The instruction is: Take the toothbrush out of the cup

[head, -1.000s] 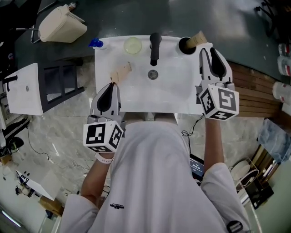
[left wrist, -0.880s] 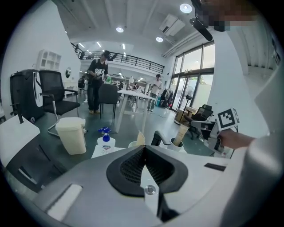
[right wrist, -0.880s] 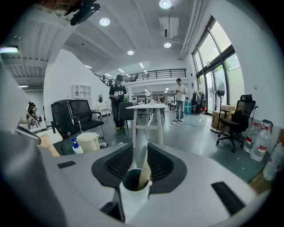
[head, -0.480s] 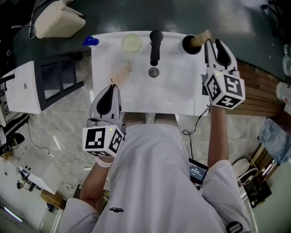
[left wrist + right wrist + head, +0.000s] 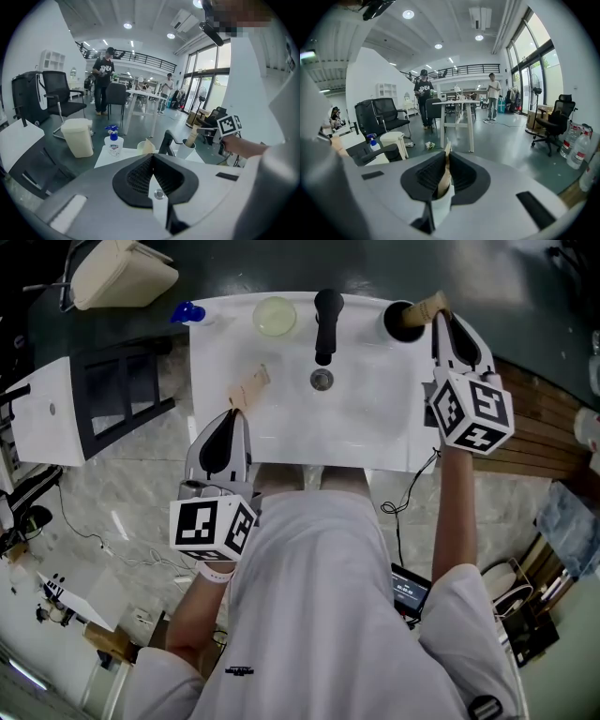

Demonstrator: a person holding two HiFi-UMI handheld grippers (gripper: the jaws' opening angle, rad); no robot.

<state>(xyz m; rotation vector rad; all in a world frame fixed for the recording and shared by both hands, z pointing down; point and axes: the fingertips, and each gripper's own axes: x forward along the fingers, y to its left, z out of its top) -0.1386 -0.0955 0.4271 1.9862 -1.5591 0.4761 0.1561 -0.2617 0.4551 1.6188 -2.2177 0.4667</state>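
Clamping the toothbrush point(image 5: 428, 307) in the cup point(image 5: 401, 324), right gripper point(image 5: 438, 317) neighbours the faucet point(image 5: 325, 313).

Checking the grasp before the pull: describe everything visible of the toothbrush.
The toothbrush is a tan, wood-looking stick tilted in the white cup at the back right of the sink, its top leaning right. The jaws of the right gripper are shut on that upper part. Its lower end is hidden in the cup; no bristles show.

The sink point(image 5: 375, 427) is white, smooth and glossy; the faucet point(image 5: 324, 315) is matt black. The toothbrush point(image 5: 444, 178) handle is pale, matt and wood-like; the cup point(image 5: 441, 206) exterior is smooth white. The right gripper point(image 5: 446, 157) has a matt grey plastic shell and ribbed black pads point(image 5: 428, 173).
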